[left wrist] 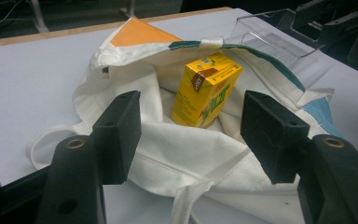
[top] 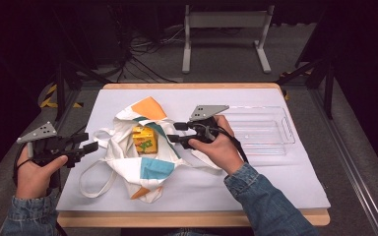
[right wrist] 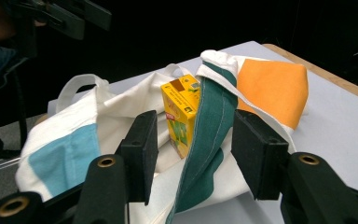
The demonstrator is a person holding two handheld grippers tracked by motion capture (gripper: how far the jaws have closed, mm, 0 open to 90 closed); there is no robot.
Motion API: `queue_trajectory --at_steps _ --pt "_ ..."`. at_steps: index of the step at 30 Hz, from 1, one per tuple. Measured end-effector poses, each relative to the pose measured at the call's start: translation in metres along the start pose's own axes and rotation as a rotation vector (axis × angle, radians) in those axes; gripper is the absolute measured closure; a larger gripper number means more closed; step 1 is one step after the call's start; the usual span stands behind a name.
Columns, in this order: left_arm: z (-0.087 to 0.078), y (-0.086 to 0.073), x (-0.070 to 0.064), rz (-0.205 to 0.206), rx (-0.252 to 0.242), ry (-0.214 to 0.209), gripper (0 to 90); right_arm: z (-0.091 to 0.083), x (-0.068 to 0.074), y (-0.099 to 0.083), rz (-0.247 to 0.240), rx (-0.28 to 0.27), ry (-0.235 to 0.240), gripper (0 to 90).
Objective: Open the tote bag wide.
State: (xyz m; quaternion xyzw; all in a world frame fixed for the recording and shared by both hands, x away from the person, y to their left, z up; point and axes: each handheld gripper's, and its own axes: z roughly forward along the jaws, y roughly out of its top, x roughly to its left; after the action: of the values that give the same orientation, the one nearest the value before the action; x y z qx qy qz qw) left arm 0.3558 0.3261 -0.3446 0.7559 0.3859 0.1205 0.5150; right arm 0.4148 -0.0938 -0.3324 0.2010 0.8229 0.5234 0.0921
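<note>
A white tote bag (top: 138, 162) with orange, teal and light-blue patches lies open on the table. A yellow drink carton (top: 144, 139) stands upright inside it. My left gripper (top: 89, 143) is open at the bag's left side, off the cloth. In the left gripper view the carton (left wrist: 207, 91) stands beyond the open left gripper (left wrist: 191, 105), over the bag's white cloth (left wrist: 182, 154). My right gripper (top: 176, 133) is open at the bag's right rim. In the right gripper view the bag's teal edge (right wrist: 209, 126) runs between the spread jaws of the right gripper (right wrist: 193, 128), with the carton (right wrist: 181, 116) just behind.
A clear plastic bin (top: 261, 130) sits on the white table cover (top: 256, 182), right of my right hand. The bag's handles (top: 96, 179) loop out toward the front left. A wooden table edge (top: 177, 219) runs along the front.
</note>
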Motion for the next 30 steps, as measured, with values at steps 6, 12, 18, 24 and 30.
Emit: queue_trajectory --at_steps 6,12,18,24,30 --pt "-0.001 -0.001 0.001 -0.002 -0.003 -0.004 39.0 0.016 -0.001 0.000 -0.003 0.009 -0.005 49.5" --pt "0.001 -0.001 0.001 -0.009 0.006 -0.013 39.5 0.033 0.001 0.003 -0.021 0.018 -0.005 49.1" --pt "0.001 -0.002 0.002 -0.009 0.015 -0.014 39.5 0.045 0.000 0.002 -0.023 0.024 -0.015 48.9" --pt "0.002 -0.002 0.002 -0.011 0.013 -0.020 39.1 0.054 -0.002 -0.001 -0.032 0.041 -0.032 47.7" --pt "0.002 -0.002 0.001 -0.012 0.014 -0.020 39.2 0.055 -0.002 -0.002 -0.064 0.044 -0.074 63.1"
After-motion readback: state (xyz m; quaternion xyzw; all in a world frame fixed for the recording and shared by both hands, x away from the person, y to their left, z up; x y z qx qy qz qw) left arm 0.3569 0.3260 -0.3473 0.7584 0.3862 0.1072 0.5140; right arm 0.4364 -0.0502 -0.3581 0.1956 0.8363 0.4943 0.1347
